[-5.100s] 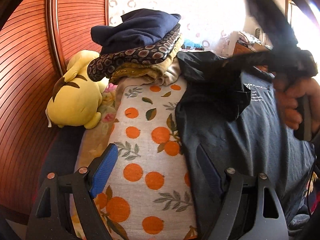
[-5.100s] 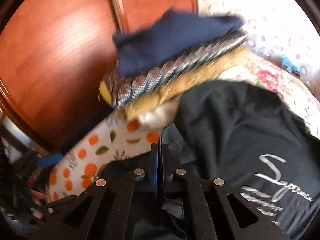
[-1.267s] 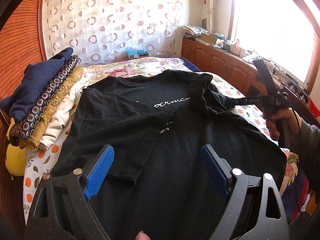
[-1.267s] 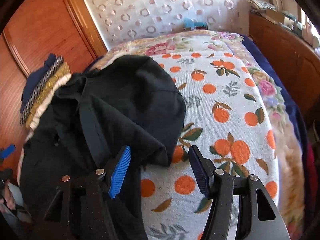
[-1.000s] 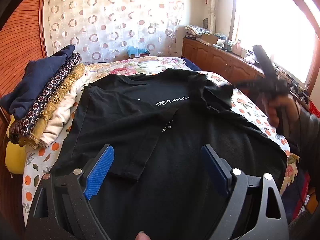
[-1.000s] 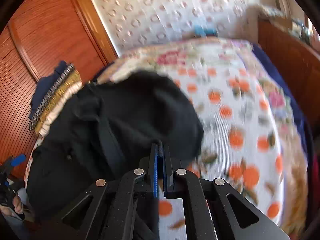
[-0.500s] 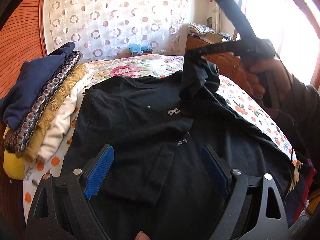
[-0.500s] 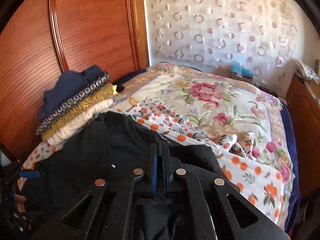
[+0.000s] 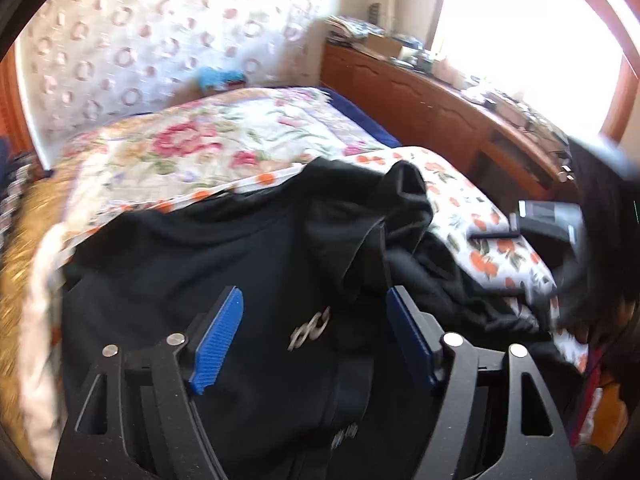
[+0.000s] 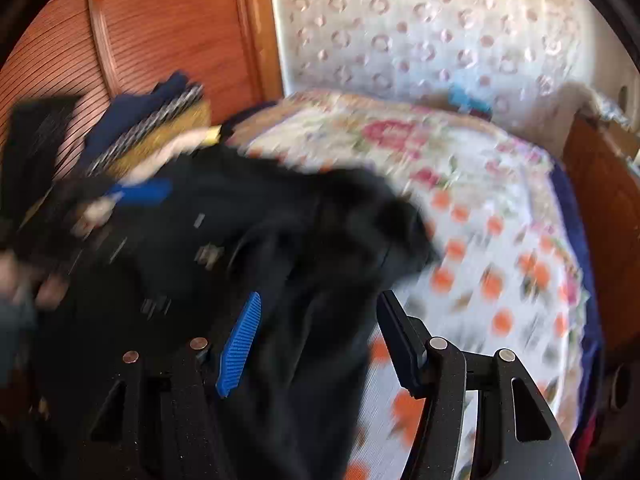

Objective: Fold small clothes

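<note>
black t-shirt (image 9: 240,264), white script print (image 9: 310,328) blurred, unreadable

Left gripper (image 9: 314,336): jaws apart, angled downward, just been closing somewhat, pads pressing on nothing. Right gripper (image 10: 316,340): jaws apart, angled downward, just been opening, pads gripping nothing. In the right wrist view the hand (image 10: 24,276) on the left gripper appears blurred at far left.
</note>
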### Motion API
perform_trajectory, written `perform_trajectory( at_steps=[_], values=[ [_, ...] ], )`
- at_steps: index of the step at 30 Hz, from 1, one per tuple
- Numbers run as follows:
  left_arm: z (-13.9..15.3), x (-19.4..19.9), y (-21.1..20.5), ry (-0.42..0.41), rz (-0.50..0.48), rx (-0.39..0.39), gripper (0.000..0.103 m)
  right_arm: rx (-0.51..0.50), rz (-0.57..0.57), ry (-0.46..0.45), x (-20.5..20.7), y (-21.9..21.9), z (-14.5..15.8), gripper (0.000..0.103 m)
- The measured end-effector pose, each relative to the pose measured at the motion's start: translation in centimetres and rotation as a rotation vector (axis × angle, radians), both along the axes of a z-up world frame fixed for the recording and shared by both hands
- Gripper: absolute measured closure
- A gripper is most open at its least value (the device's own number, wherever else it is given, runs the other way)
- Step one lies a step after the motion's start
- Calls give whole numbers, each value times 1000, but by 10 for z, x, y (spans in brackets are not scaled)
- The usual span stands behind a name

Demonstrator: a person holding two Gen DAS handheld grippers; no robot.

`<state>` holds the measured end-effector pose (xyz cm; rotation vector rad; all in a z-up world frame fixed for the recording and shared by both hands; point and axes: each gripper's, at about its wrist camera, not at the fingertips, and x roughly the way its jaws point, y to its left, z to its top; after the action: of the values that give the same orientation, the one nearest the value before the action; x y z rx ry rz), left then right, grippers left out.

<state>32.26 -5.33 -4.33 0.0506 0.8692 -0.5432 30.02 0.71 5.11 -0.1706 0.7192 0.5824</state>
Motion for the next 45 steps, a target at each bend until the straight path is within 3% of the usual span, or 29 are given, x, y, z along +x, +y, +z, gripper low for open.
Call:
perform_trajectory(
  at_steps=[4,9,12,13,14,16,19,24,29,39,41,45],
  values=[
    [-5,29,-20,36,-45,-4,41,39,23,33,-20,4,-7,41],
    [-19,51,-42,88,-83,16,43,1,49,34,-34,13,-12,52],
    [-26,55,-52,105,-89,45,45,-52,32,23,-38,13,-18,81],
    [-27,54,-54,102,-93,53,58,-60,28,21,-39,11,-18,93],
    [-28,53,-54,103,-92,58,65,-60,25,17,-40,8,-17,96],
    [-28,53,-54,105,-89,54,89,-52,20,12,-43,4,-13,98],
    [-18,44,-50,70,-88,44,95,-51,6,-10,-49,-2,-10,99],
    [24,16,-29,-26,-64,-39,96,-22,-21,-45,-60,-23,0,99],
    [56,-25,-13,-86,-39,-61,96,14,-49,-69,-82,-48,18,99],
    [4,-41,20,-14,54,-1,96,7,20,18,-105,-44,-4,96],
    [0,-43,21,-17,61,14,96,11,7,14,-104,-48,2,82],
    [1,-49,24,-36,65,14,96,18,-20,-28,-96,-56,16,69]
  ],
)
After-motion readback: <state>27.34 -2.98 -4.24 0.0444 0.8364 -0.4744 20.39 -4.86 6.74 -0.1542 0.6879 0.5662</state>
